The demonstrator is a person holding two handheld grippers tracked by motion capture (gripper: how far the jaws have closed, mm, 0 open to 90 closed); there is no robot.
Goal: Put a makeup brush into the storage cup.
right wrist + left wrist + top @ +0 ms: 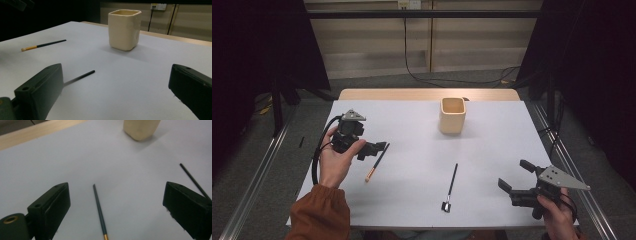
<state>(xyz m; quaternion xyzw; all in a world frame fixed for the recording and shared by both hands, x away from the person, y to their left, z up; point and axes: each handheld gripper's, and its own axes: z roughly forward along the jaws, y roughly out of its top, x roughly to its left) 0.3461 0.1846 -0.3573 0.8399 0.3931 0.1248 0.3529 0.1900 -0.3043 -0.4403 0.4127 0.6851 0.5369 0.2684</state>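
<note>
Both grippers, left (379,148) and right (513,175), gape wide, empty, near brushes (377,161).

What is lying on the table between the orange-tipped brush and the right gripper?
In the high view, a thin black brush lies between the orange-tipped brush and the right gripper.

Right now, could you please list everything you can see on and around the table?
Cup: one, cream, upright at the table's far middle.
Gold-banded brush: one, dark handle, lying flat in front of the left claw.
Black brush: one, lying flat near the front middle.
Table: one, white top, wooden far edge.
Cables: black, on the floor behind.
Left claw: one, black, jaws open over the gold-banded brush, nothing held.
Right claw: one, black, open, front right.
</note>
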